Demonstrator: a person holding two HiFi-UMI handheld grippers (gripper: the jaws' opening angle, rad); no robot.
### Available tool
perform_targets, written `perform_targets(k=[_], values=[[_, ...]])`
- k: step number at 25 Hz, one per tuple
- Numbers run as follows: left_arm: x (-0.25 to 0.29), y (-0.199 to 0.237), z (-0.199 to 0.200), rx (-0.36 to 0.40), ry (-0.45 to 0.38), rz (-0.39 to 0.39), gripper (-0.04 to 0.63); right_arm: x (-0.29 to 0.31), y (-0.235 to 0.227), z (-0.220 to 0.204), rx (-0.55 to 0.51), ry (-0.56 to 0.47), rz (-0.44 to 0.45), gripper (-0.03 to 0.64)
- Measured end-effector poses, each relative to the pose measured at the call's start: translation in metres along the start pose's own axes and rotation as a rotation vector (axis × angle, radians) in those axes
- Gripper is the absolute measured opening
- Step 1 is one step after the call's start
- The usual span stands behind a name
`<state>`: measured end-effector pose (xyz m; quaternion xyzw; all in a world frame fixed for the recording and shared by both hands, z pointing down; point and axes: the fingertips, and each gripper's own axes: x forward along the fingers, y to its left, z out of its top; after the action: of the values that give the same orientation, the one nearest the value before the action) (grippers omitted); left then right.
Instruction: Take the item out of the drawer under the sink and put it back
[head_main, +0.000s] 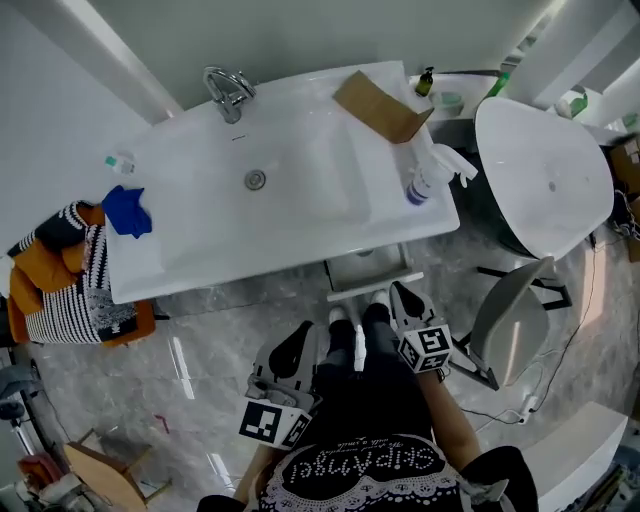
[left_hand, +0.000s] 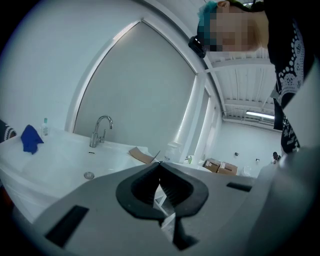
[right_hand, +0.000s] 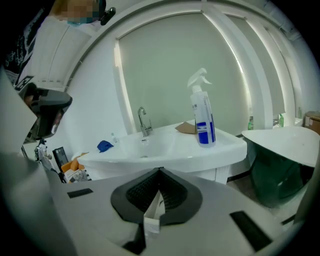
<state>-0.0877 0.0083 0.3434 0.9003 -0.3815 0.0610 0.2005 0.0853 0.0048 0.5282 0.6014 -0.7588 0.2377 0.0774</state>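
Observation:
The white sink (head_main: 300, 190) with its chrome faucet (head_main: 228, 92) stands ahead of me. Under its front edge a white drawer (head_main: 372, 276) juts out a little; whatever is inside is hidden. My left gripper (head_main: 303, 335) and right gripper (head_main: 400, 292) are held low in front of the person's legs, short of the drawer, both pointing at the sink. The left gripper (left_hand: 160, 163) has its jaws closed tip to tip with nothing between them. The right gripper (right_hand: 160, 170) is likewise shut and empty. The white cabinet front (right_hand: 220, 175) shows below the basin.
On the sink top lie a brown cardboard piece (head_main: 378, 105), a spray bottle (head_main: 425, 178) and a blue cloth (head_main: 127, 210). A striped bag (head_main: 70, 285) sits left of the sink, a white round-topped unit (head_main: 545, 175) and a grey chair (head_main: 510, 320) to the right.

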Motion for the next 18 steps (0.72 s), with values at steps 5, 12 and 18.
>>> perform_targets(k=[5, 12, 18], values=[[0.005, -0.005, 0.013, 0.025, -0.045, -0.009, 0.005, -0.007, 0.004, 0.035, -0.033, -0.064, 0.021, 0.017], [0.008, -0.005, 0.035, 0.027, -0.122, 0.006, 0.005, -0.019, 0.012, 0.060, -0.051, -0.105, 0.045, 0.018], [0.011, -0.005, 0.040, 0.036, -0.143, 0.005, 0.005, -0.033, 0.017, 0.088, -0.057, -0.165, 0.061, 0.018]])
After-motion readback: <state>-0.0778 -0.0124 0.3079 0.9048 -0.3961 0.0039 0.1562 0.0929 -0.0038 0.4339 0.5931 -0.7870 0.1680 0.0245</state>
